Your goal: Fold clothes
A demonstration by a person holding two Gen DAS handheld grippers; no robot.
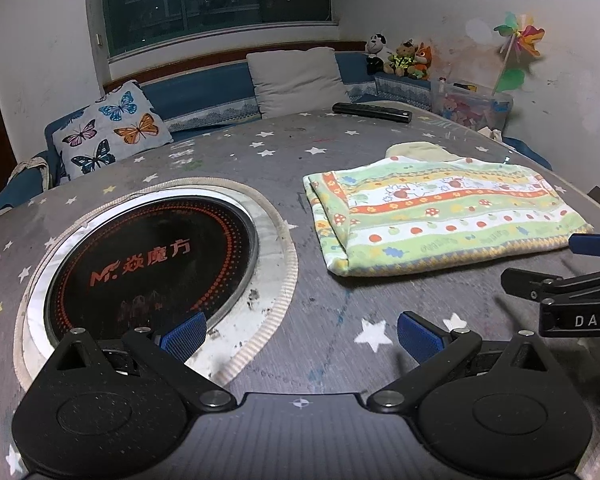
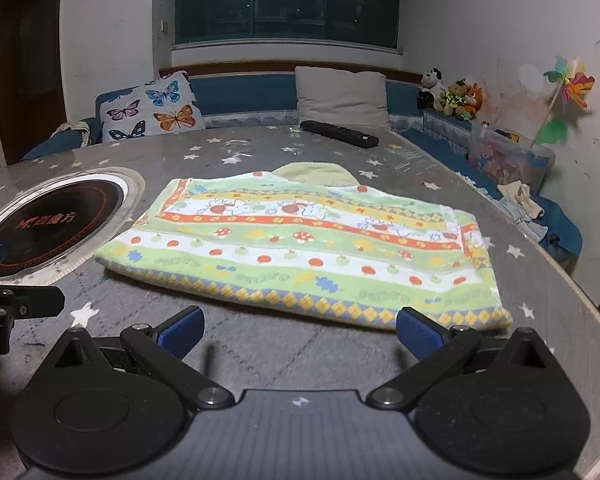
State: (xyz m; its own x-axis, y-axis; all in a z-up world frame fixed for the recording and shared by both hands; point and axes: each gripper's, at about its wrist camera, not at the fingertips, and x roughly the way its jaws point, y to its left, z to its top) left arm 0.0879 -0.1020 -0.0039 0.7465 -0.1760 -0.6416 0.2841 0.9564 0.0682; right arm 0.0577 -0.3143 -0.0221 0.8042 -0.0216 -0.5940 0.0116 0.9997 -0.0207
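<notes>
A patterned cloth (image 2: 300, 240) with green, orange and white bands of fruit and mushrooms lies folded flat on the grey star-print table (image 2: 260, 148). A pale yellow piece (image 2: 316, 172) peeks out from under its far edge. My right gripper (image 2: 300, 334) hovers open just in front of the cloth's near edge, nothing between its blue pads. My left gripper (image 1: 300, 334) is open too, over bare table to the left of the cloth (image 1: 440, 216), beside the round cooktop. The right gripper's fingers (image 1: 556, 284) show at the right edge of the left wrist view.
A round black induction cooktop (image 1: 152, 264) is set into the table on the left. A black remote (image 2: 338, 133) lies at the far edge. A blue sofa with a butterfly cushion (image 2: 154, 110), a grey cushion and plush toys (image 2: 452, 94) runs behind. A toy box (image 2: 508, 156) stands at right.
</notes>
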